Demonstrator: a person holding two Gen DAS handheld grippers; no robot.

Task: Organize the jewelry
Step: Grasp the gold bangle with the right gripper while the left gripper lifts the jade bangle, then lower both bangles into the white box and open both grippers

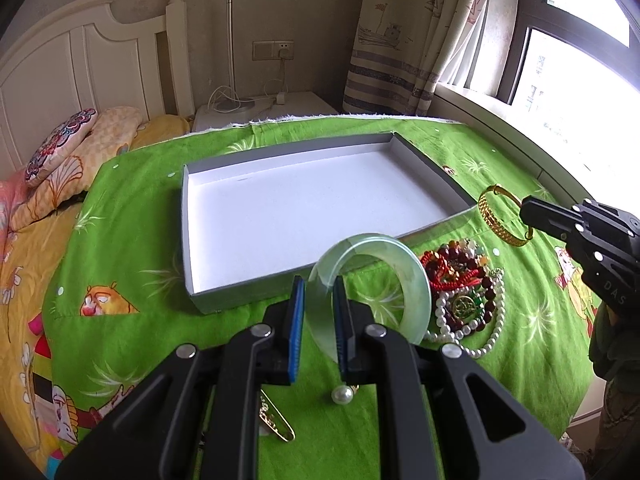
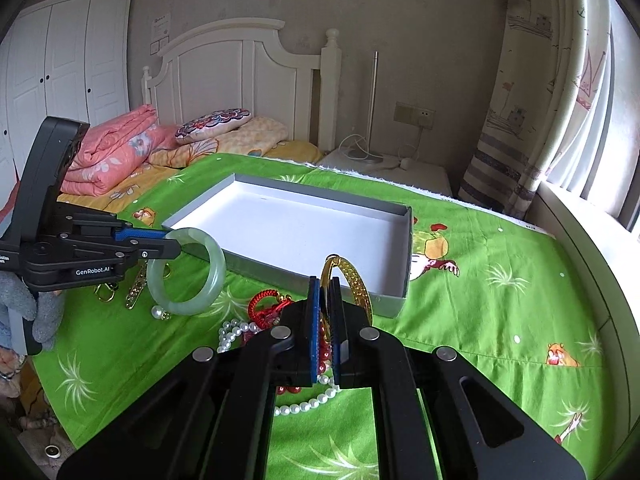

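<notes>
My left gripper [image 1: 319, 286] is shut on a pale green jade bangle [image 1: 400, 268], held above the green cloth just in front of the grey box [image 1: 188, 216] with a white inside. In the right wrist view the left gripper [image 2: 176, 240] and the bangle [image 2: 214, 276] show at the left. My right gripper [image 2: 325, 286] is shut on a gold bracelet [image 2: 356, 284], held near the box's near corner [image 2: 394, 300]. In the left wrist view the right gripper [image 1: 524, 210] holds the gold bracelet [image 1: 490, 216] right of the box. The box is empty.
A heap of red beads, a red cord and a pearl necklace [image 1: 464, 296] lies on the green cloth [image 1: 132, 264]. A loose pearl earring [image 1: 342, 394] and a gold hair clip [image 1: 276, 420] lie near me. Pillows [image 2: 216, 124], a folded quilt [image 2: 116, 152] and the headboard stand behind.
</notes>
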